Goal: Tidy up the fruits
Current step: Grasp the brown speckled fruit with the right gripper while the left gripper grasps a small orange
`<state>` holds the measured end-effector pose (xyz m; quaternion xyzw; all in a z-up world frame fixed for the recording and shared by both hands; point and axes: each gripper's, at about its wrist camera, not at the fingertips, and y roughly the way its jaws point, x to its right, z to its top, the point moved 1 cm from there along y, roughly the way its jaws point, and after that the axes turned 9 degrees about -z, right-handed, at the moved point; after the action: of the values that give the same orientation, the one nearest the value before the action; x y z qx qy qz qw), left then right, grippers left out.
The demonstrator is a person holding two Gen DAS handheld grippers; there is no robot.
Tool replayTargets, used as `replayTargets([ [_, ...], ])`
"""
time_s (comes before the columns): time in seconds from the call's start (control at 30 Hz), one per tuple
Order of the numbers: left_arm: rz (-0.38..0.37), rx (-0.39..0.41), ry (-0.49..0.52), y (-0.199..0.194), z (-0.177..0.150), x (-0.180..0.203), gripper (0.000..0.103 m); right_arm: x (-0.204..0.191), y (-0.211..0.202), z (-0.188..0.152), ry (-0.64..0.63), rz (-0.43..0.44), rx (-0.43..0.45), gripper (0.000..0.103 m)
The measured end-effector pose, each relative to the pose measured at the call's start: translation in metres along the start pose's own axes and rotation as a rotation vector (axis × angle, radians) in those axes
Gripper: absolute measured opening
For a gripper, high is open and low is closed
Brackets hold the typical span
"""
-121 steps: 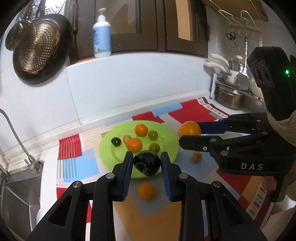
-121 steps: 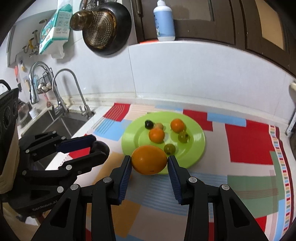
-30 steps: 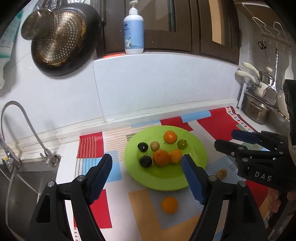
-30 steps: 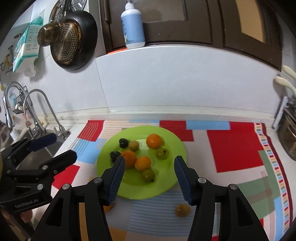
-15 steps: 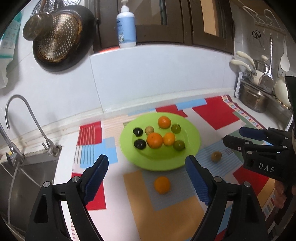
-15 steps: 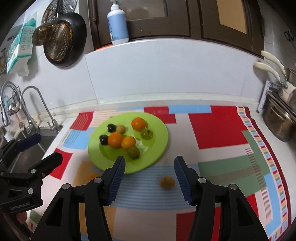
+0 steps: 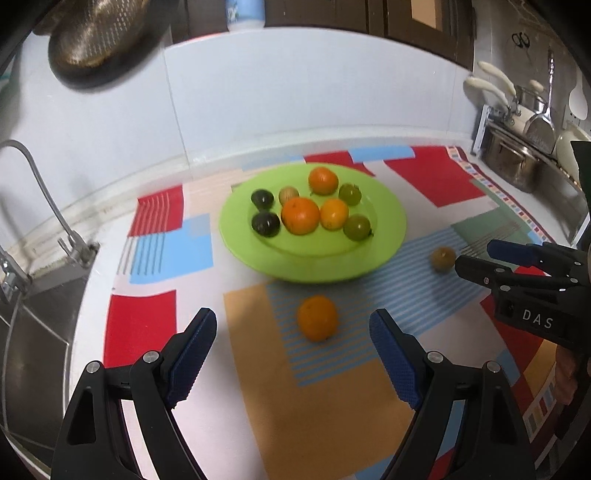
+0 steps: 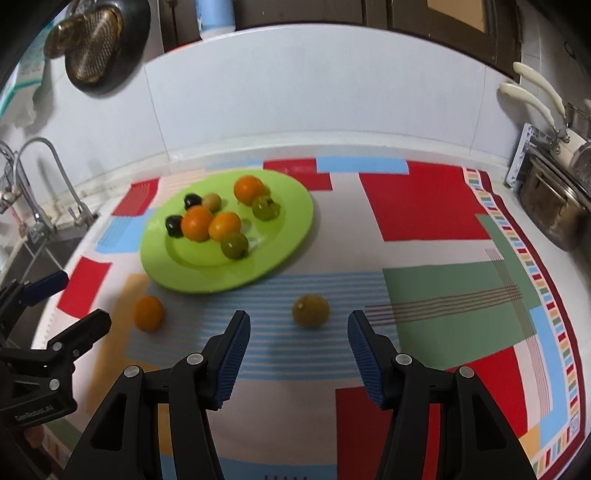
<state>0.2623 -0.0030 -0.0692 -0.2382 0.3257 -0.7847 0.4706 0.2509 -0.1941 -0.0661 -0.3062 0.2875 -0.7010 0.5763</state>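
A lime-green plate (image 7: 388, 229) (image 8: 288, 236) on the patterned mat holds several fruits: oranges, green ones, two dark ones and a small tan one. A loose orange (image 7: 317, 323) (image 8: 148, 313) lies on the mat in front of the plate, just ahead of my open, empty left gripper (image 7: 293, 354). A loose brownish-green fruit (image 8: 311, 310) (image 7: 443, 258) lies just ahead of my open, empty right gripper (image 8: 299, 350). Each gripper also shows from the side in the other's view.
A sink with faucets (image 8: 62, 184) lies to the left of the mat. Steel pots (image 7: 513, 162) (image 8: 554, 206) stand at the right. A white backsplash wall runs behind, with a hanging pan (image 8: 92, 55) and a soap bottle (image 8: 216, 16) above.
Both grippers, open and empty, have moved down and forward toward the mat. The left now frames the loose orange, the right the loose brownish-green fruit.
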Motion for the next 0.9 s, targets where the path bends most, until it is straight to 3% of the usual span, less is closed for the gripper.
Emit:
replayTargets([
  [0.17,-0.015,-0.031,-0.018,0.016,-0.002,-0.003,0.083,0.002,0.015,-0.002,-0.003,-0.007,-0.021,0.056],
  [0.4,-0.037,-0.069,-0.054,0.033,-0.002,-0.006,0.065,0.006,0.032,0.001,0.004,-0.012,-0.031,0.053],
  [0.73,-0.104,-0.096,-0.081,0.043,-0.002,-0.004,0.033,0.003,0.048,0.003,-0.009,0.015,-0.069,0.038],
  [0.9,-0.104,-0.100,-0.084,0.045,-0.003,-0.005,0.030,0.001,0.055,0.001,-0.018,0.024,-0.081,0.031],
])
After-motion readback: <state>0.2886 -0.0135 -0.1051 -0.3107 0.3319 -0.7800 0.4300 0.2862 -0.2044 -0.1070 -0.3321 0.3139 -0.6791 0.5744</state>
